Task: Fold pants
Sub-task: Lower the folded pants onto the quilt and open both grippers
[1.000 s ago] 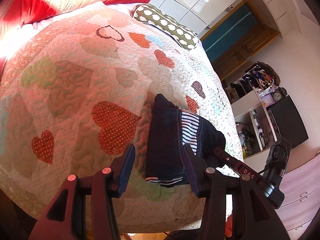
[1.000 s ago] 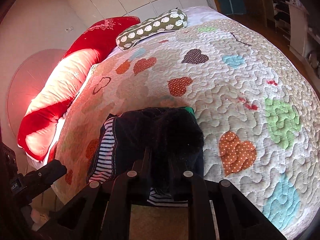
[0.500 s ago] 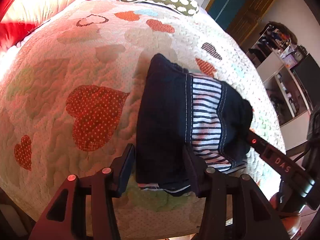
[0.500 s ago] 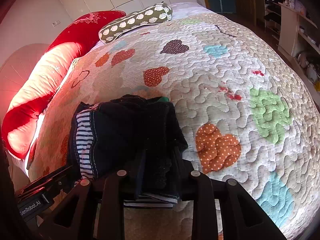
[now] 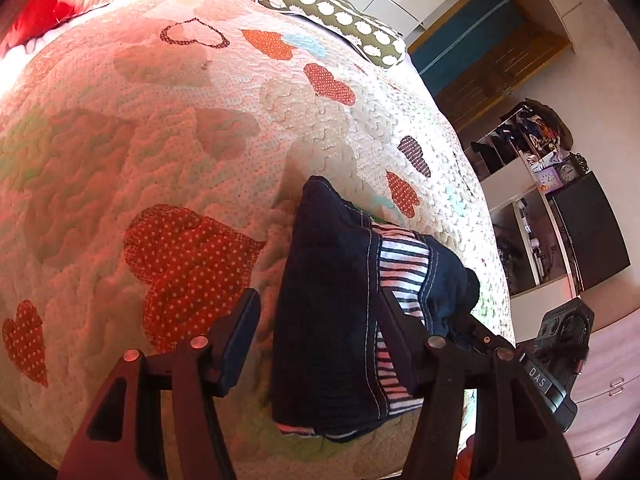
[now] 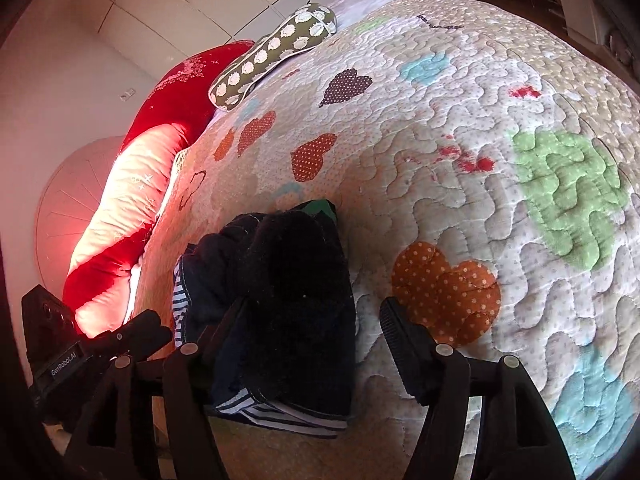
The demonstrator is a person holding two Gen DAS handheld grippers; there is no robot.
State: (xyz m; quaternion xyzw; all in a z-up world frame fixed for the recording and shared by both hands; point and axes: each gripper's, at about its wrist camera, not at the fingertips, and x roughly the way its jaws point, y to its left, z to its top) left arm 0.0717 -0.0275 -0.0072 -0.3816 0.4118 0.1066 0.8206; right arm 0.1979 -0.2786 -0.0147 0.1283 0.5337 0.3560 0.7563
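1. Sunlight is falling across a bed whose quilt point(image 5: 168, 152) is sewn with hearts, while a red pillow point(image 6: 132, 184) and a spotted bolster point(image 5: 332, 20) are lying at the far end.
2. You are working over the pants point(image 5: 332, 320), which are sitting near the quilt's front edge as a compact dark bundle, with a striped lining showing along one seam and at the bottom hem.
3. Your left gripper point(image 5: 320, 340) is hanging spread around the bundle's left half, one finger point(image 5: 240, 336) off to the side over the quilt and the other over the striped band; whether that one is touching the cloth, you cannot tell.
4. Your right gripper point(image 6: 310, 330) is also spread wide, straddling the bundle's right part, pinching nothing.
5. Judging by the small, layered shape, the folding is looking nearly finished, and you are probably at the letting-go or tidying step.
6. Next, you are likely needing only to lift both grippers straight away without snagging the top layer, or to press down the puffy upper fold, which could spring open.
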